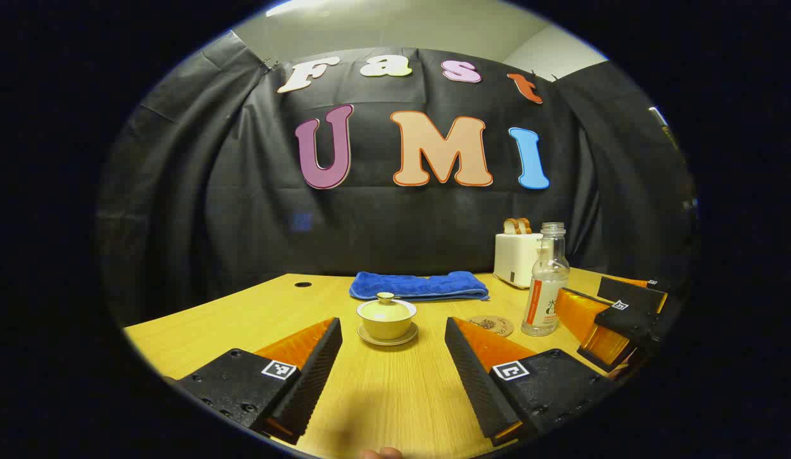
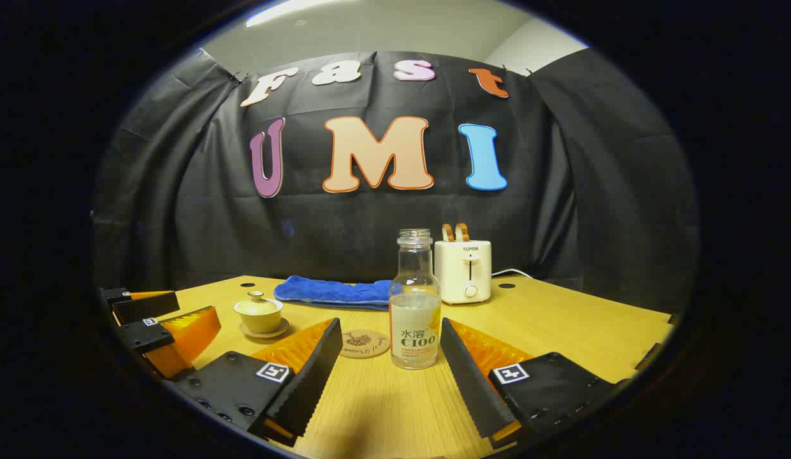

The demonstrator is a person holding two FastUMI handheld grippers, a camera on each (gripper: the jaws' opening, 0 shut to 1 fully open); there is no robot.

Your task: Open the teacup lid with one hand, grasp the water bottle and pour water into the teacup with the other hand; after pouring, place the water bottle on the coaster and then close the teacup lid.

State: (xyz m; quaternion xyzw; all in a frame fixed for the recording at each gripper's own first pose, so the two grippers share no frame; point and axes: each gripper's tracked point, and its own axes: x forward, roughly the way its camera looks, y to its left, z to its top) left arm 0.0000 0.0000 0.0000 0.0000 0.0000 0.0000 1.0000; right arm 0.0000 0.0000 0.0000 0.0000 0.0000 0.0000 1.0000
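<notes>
1. Left gripper [image 1: 393, 357] spread wide, aimed at the lidded teacup [image 1: 386, 317] ahead; small lid knob could slip.
2. Right gripper [image 2: 390, 363] spread, water bottle [image 2: 415, 306] just ahead, uncapped; an off-centre pinch risks tipping it.
3. Coaster [image 2: 364, 343] beside the bottle.

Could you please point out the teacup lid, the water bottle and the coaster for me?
Teacup lid [image 1: 386, 308], left gripper view, on its dome below the knob.
Water bottle [image 2: 415, 331], right gripper view, on its labelled body.
Coaster [image 2: 363, 343], right gripper view, on its patterned top face.
</notes>
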